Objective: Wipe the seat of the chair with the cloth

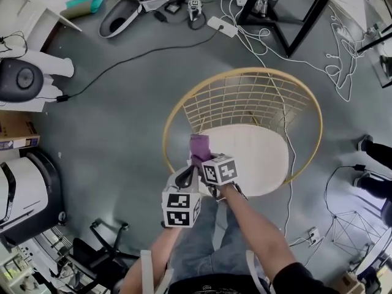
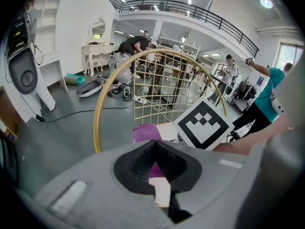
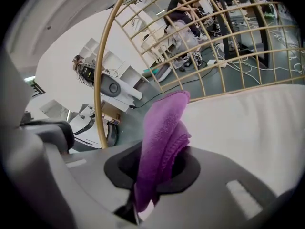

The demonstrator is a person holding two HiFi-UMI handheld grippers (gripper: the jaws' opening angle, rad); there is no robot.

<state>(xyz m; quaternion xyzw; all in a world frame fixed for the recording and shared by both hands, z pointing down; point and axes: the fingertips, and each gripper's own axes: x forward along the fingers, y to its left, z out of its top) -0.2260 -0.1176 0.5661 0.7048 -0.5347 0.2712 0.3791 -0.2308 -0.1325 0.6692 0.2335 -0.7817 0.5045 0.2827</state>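
Purple cloth [image 3: 162, 132], bunched upright, over cream chair seat [image 3: 248, 123].

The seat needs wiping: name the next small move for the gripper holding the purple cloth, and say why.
Probably lower the right gripper until the purple terry cloth lies flat on the round cream seat cushion. Its jaws clamp the cloth, which sticks out bunched over the seat's near edge beside the gold wire frame, not spread for wiping.

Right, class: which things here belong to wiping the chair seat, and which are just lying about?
Belong to the job: cloth, held in the right gripper; chair seat; chair frame.

Lying about: power strip; cables; teal roll; cardboard box.
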